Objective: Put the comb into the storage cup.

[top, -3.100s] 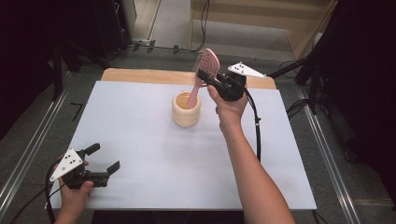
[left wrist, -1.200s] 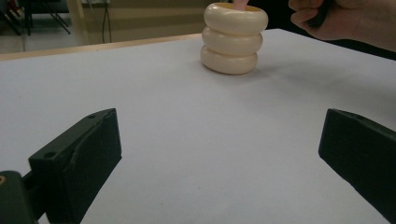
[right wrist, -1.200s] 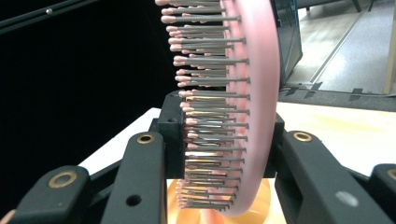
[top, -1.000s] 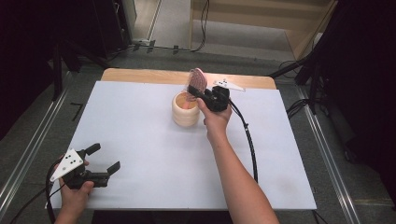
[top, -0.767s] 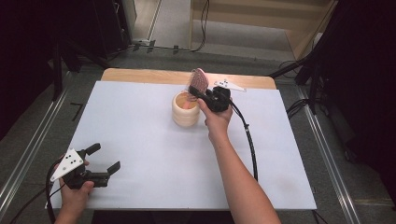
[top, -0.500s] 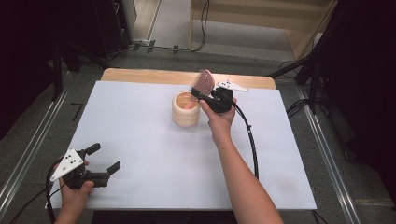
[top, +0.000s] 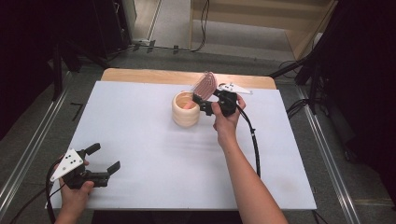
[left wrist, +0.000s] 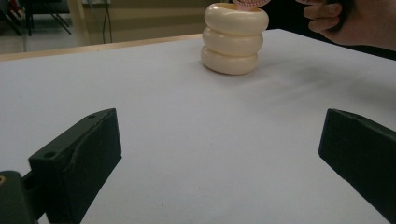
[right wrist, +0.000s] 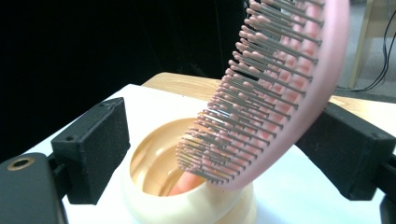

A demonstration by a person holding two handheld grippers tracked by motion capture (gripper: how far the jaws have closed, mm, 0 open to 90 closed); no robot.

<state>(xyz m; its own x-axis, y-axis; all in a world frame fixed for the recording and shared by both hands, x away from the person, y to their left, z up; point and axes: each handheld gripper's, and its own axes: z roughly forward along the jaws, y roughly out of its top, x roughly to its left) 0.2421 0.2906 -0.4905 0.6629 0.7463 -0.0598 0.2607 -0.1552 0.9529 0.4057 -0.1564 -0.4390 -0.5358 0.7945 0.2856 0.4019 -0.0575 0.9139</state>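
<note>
A pink hairbrush (top: 205,84) stands handle-down in a cream ribbed cup (top: 186,109) at the back middle of the white table top (top: 140,121), its head leaning right. My right gripper (top: 201,105) is at the cup's right rim, open, one jaw on each side of the brush head (right wrist: 280,84). The bristles face the left jaw with a gap, and the brush's back lies close to the right jaw. The handle end rests inside the cup (right wrist: 159,205). My left gripper (top: 105,157) is open near the front left, aimed at the cup (left wrist: 235,39).
A wooden strip (top: 140,74) runs along the table's far edge. Metal rails flank the table on both sides. The right forearm (top: 243,172) crosses the table's right half, with a black cable (top: 254,144) beside it.
The right gripper came down from above the cup and set the brush handle into it. The brush head has tipped to the right over the last second. The left gripper has stayed still.
</note>
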